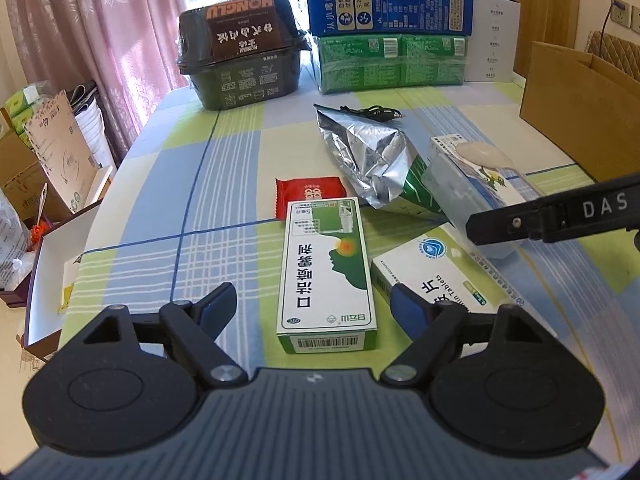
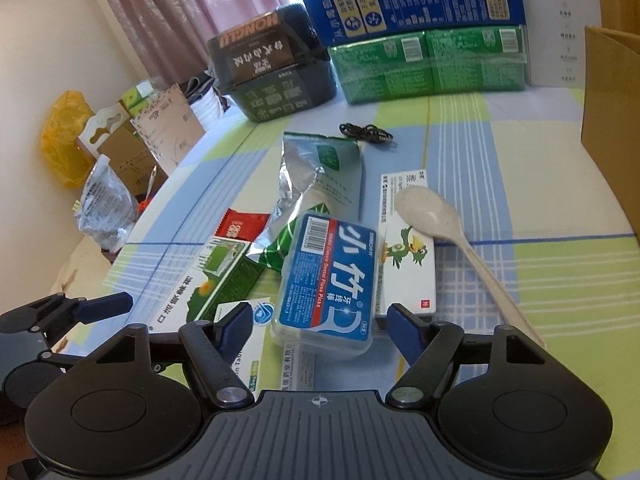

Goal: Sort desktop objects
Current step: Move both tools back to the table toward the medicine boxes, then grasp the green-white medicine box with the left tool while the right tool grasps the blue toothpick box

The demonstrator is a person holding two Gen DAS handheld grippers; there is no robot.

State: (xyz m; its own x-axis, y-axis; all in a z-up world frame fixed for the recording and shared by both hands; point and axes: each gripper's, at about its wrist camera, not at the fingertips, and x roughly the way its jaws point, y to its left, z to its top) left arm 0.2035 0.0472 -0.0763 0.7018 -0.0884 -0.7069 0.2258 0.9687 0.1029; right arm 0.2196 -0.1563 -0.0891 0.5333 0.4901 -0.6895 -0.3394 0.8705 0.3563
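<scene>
Left wrist view: left gripper (image 1: pixel 314 302) apart, straddling green box (image 1: pixel 327 276) on checked cloth (image 1: pixel 192 184), pads clear of it. Red sachet (image 1: pixel 310 192) behind box, tablet box (image 1: pixel 436 284) right, foil bag (image 1: pixel 372 160) beyond.

Right wrist view: right gripper (image 2: pixel 320 322) apart around floss case (image 2: pixel 330 280), contact not discernible. Spoon (image 2: pixel 436 216) on long box (image 2: pixel 408 248), right of case.
</scene>
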